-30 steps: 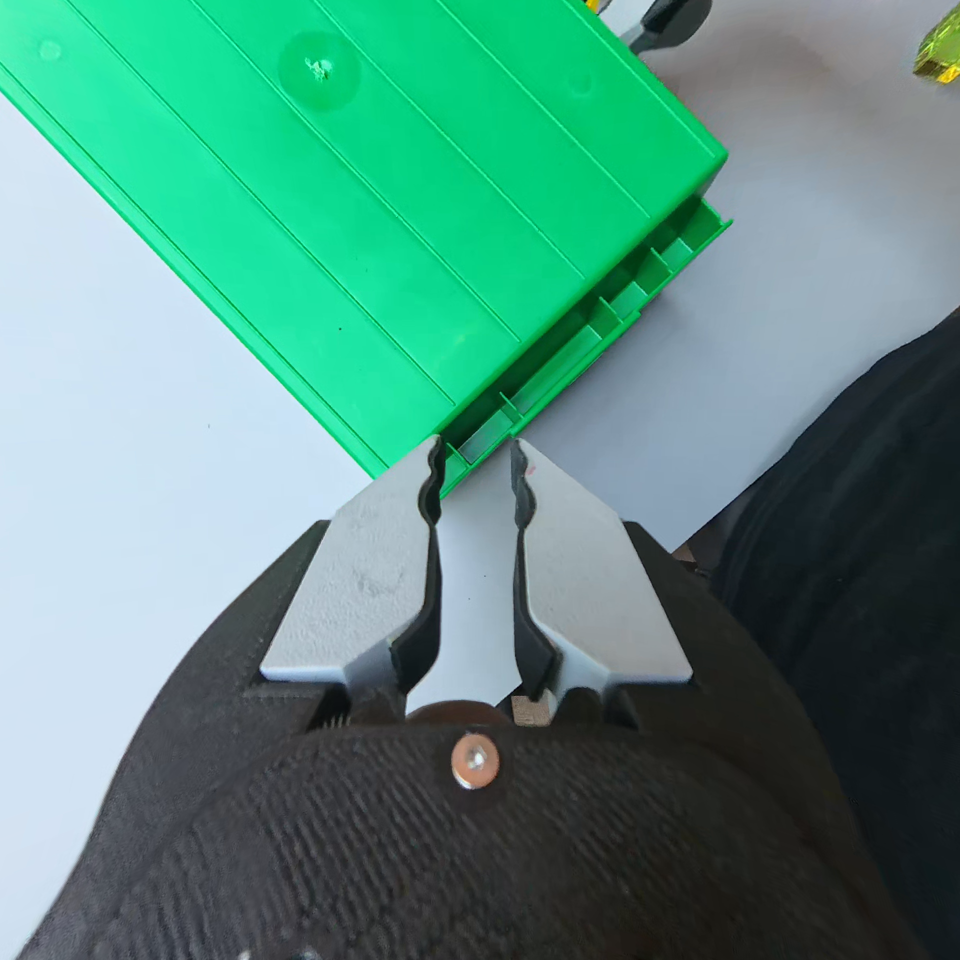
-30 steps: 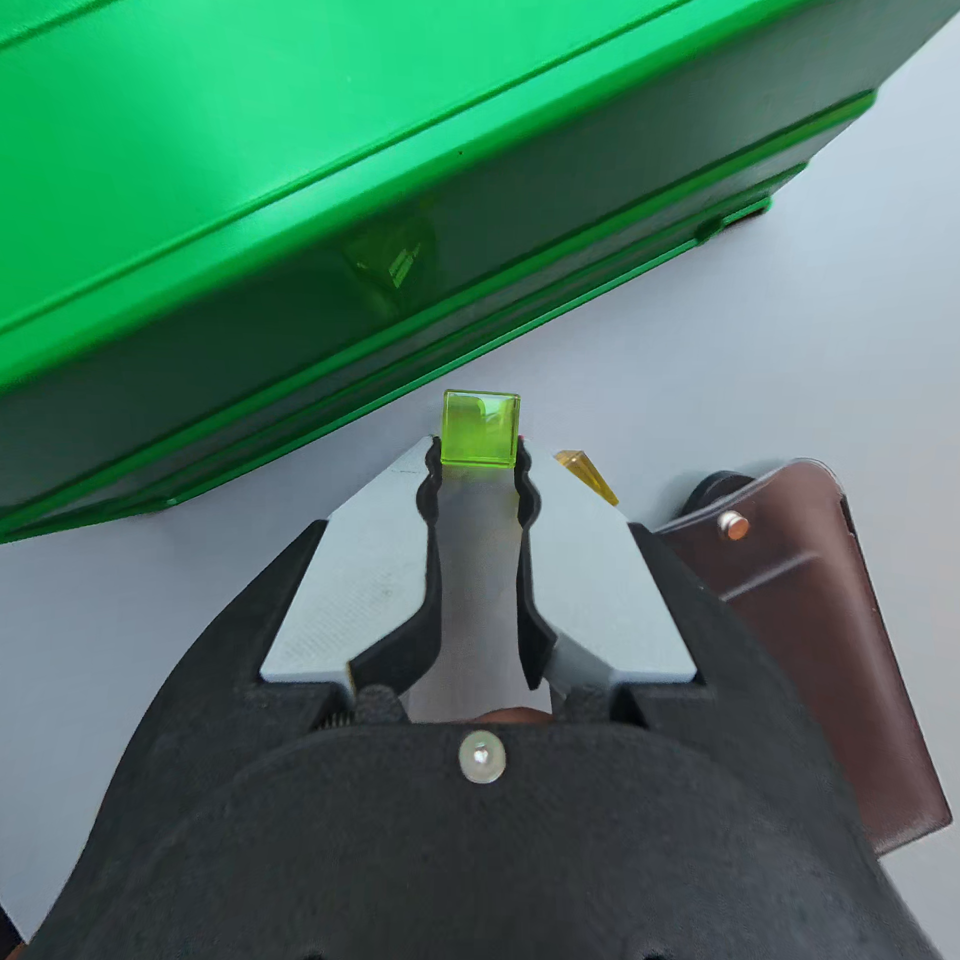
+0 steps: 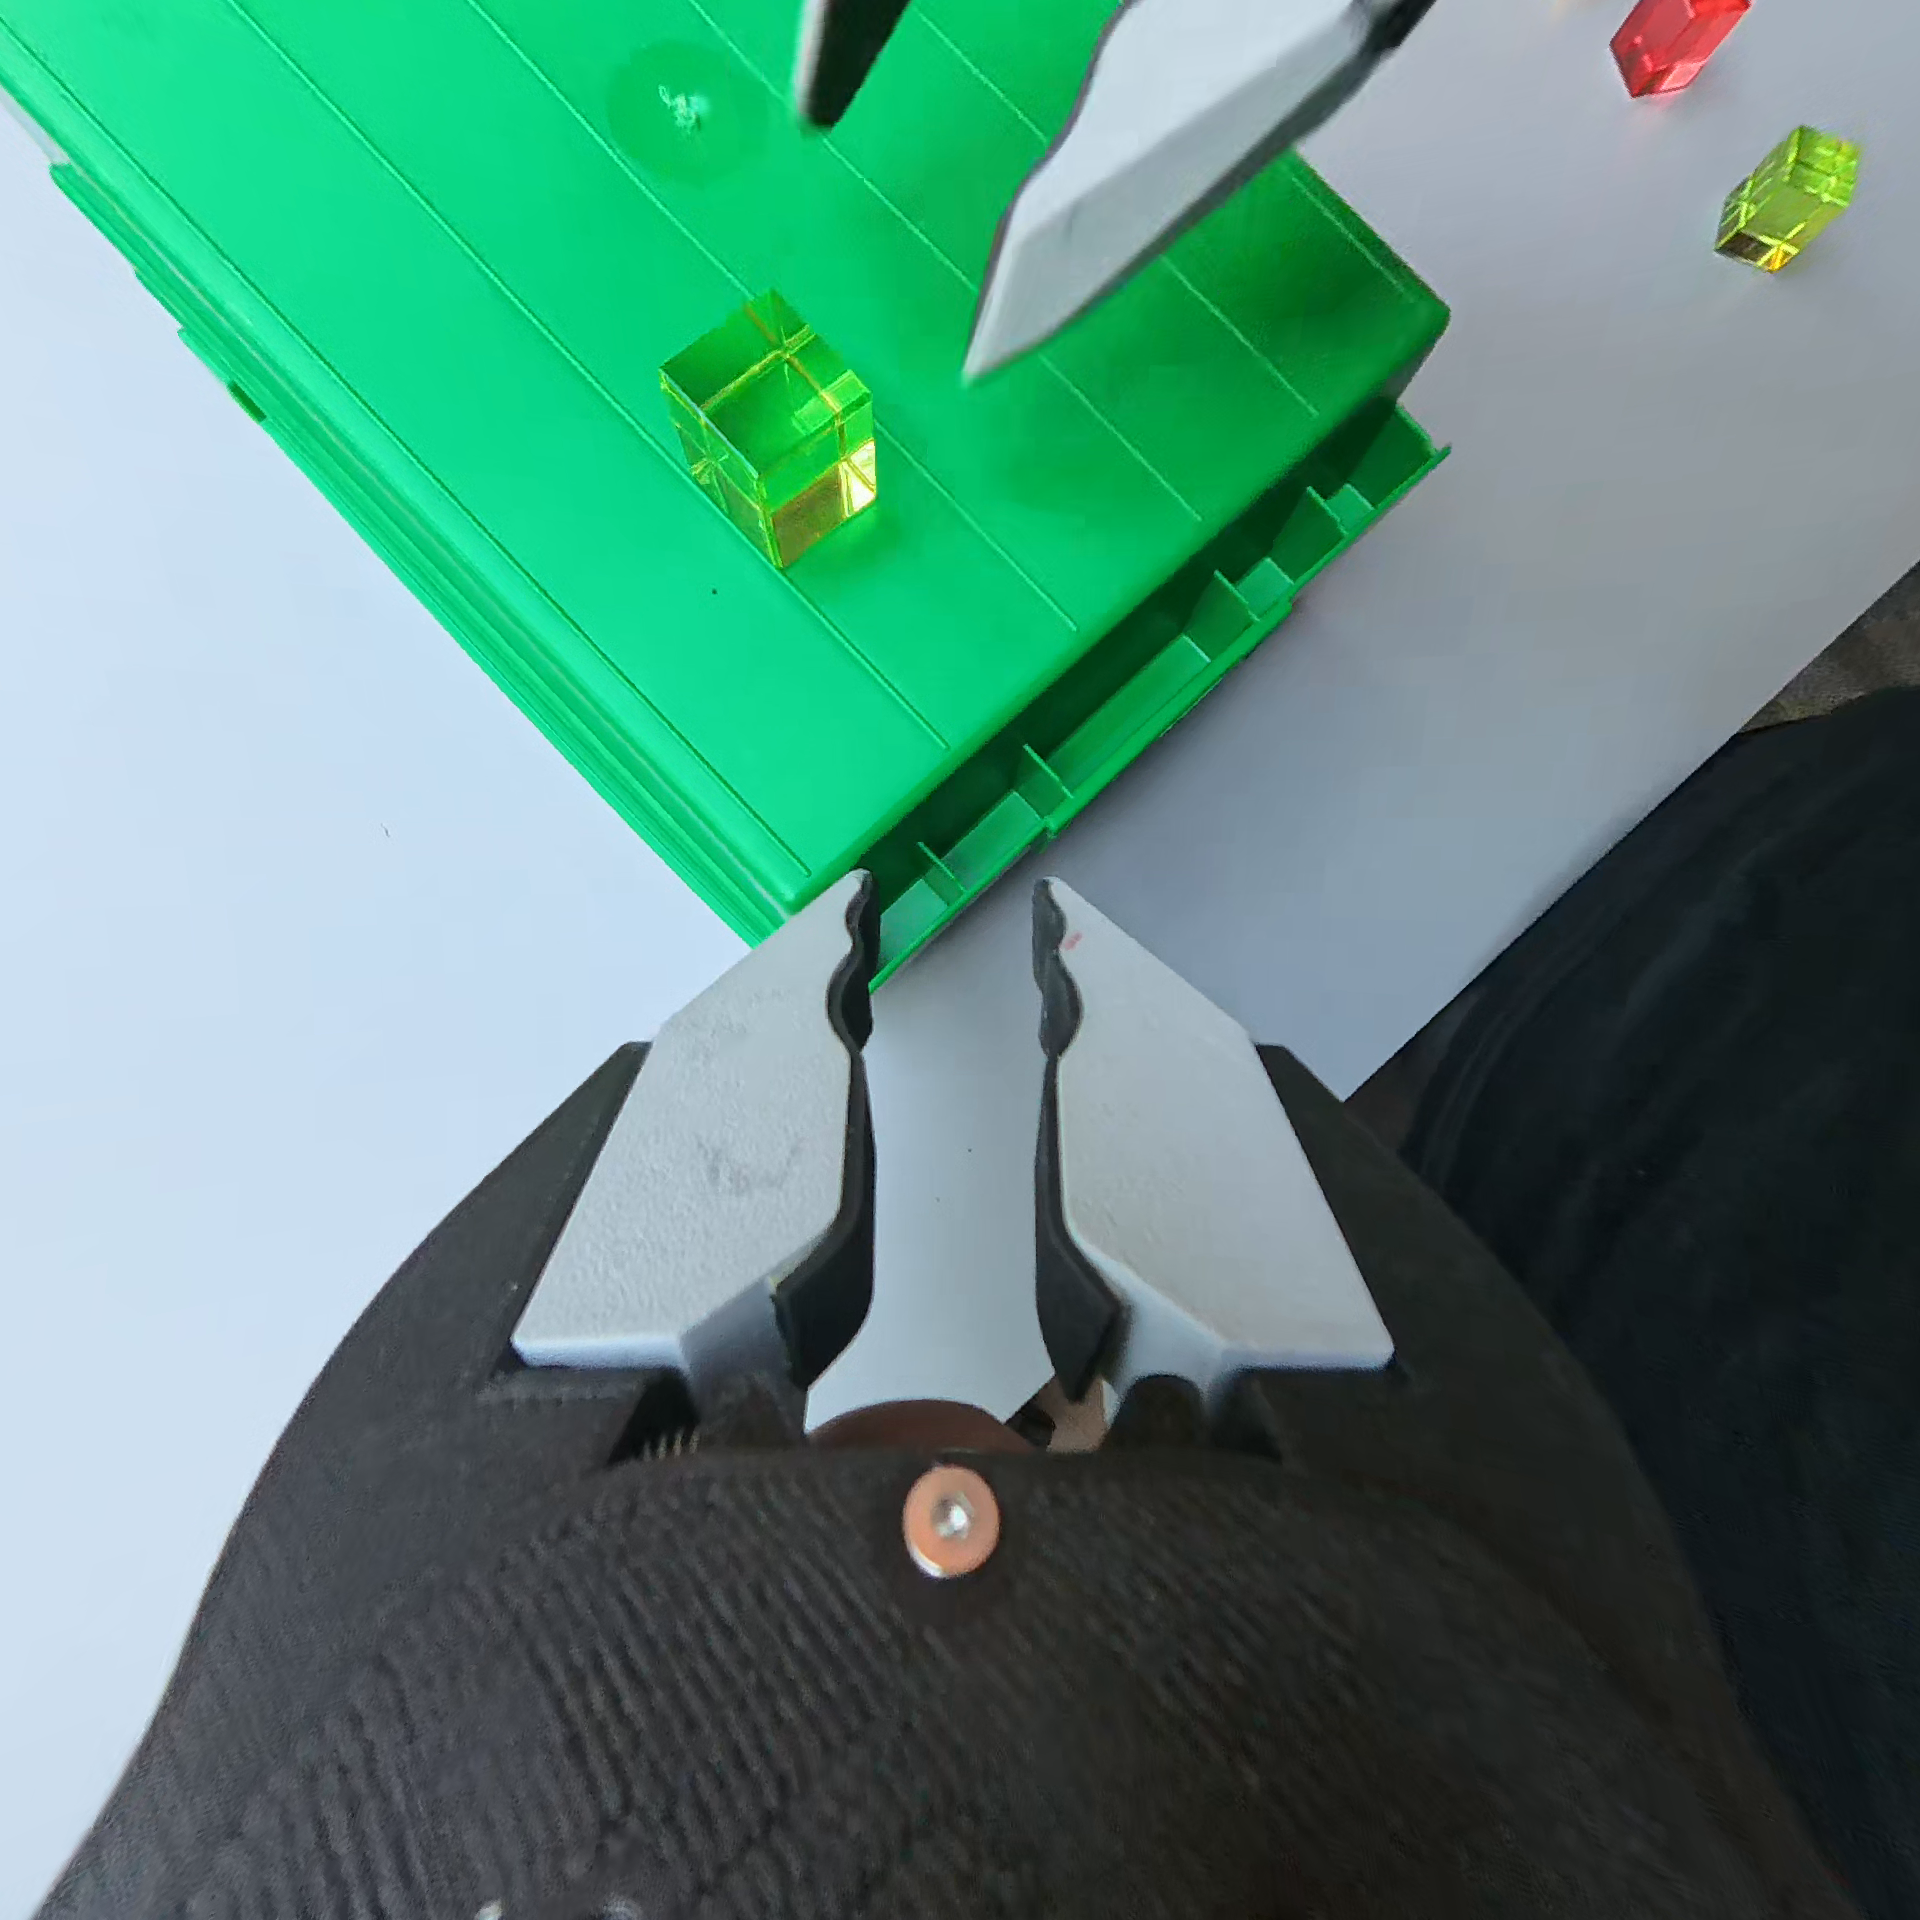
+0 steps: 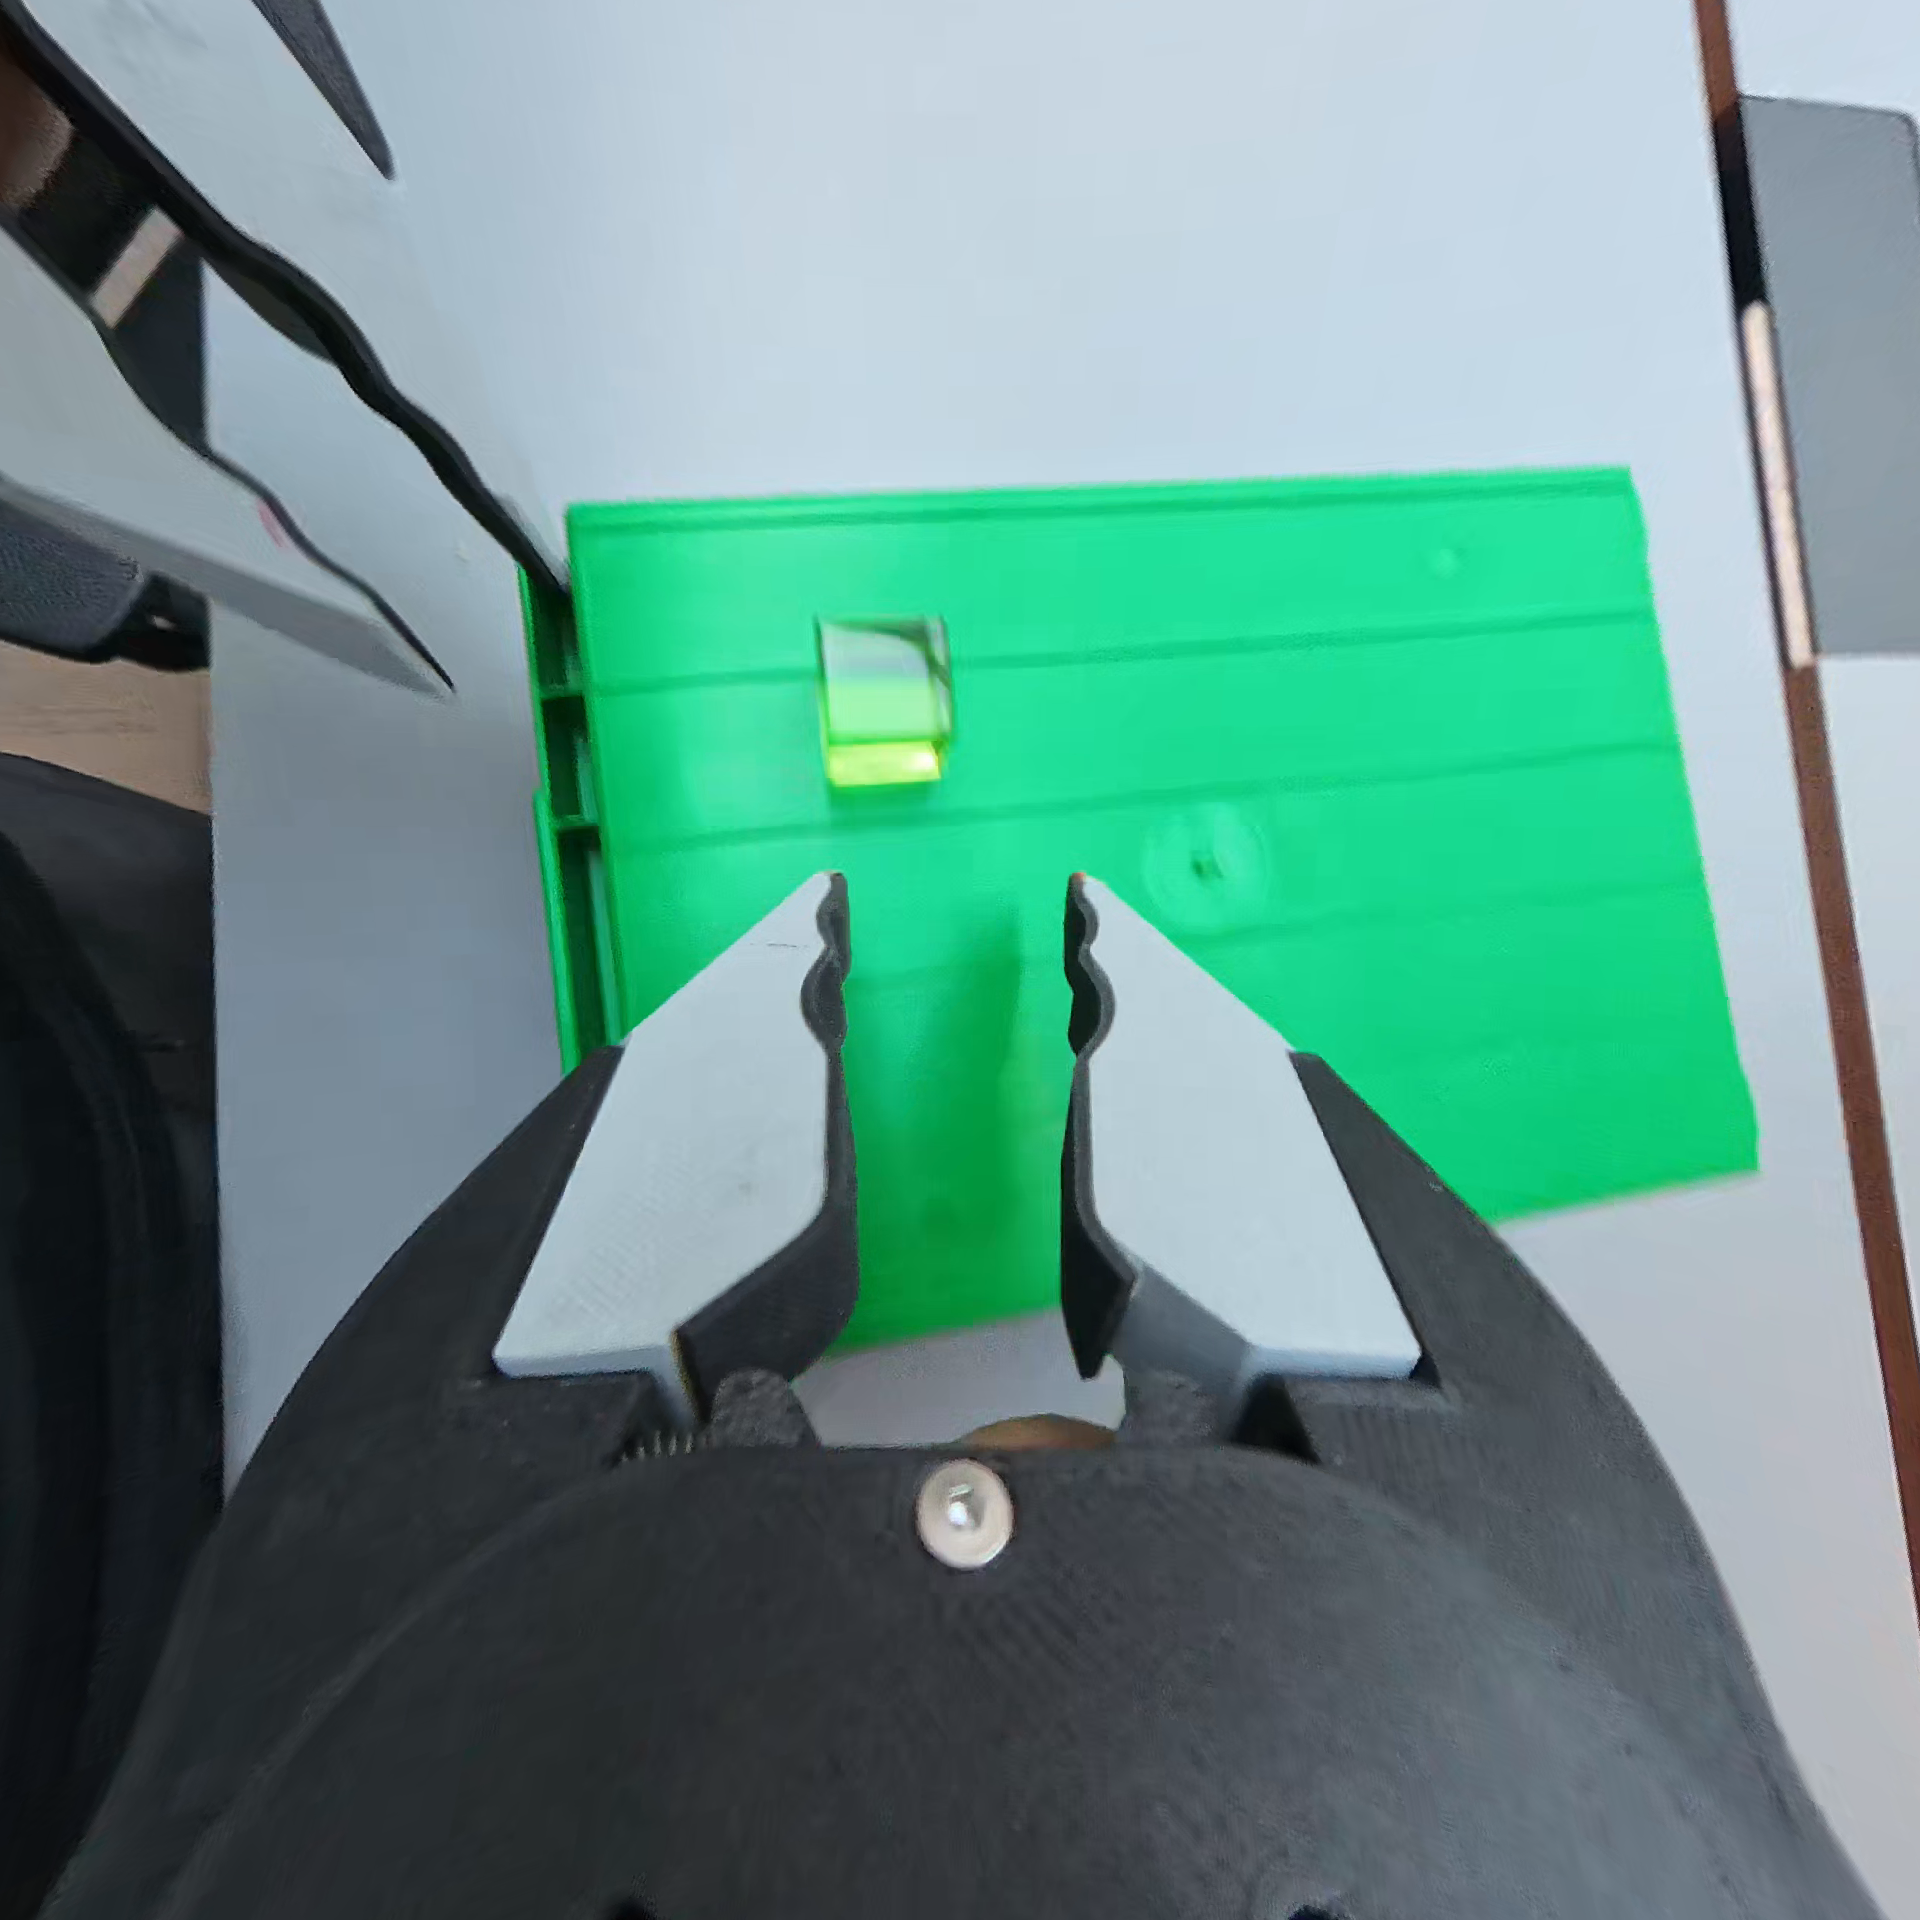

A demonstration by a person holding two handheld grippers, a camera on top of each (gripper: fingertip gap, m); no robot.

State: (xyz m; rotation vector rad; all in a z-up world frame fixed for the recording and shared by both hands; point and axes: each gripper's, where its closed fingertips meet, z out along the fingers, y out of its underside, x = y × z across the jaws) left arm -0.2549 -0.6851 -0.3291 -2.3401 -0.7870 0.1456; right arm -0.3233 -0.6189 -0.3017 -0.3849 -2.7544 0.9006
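The left gripper (image 3: 954,914) is spread apart and empty, its tips at the near corner of the upturned green box (image 3: 582,343). The right gripper (image 4: 956,883) hangs above the box, released, holding nothing. A yellow-green cube (image 3: 771,428) stands on the box's flat top. Another green cube (image 3: 1789,201) and a red block (image 3: 1675,44) lie on the table (image 3: 260,779), well apart.

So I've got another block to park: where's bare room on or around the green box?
The green box top is bare right of the yellow-green block in the right wrist view. The white table left of the box is bare too. It is crowded at the box's ribbed end, by the left gripper, and by the red block and second yellow-green block.
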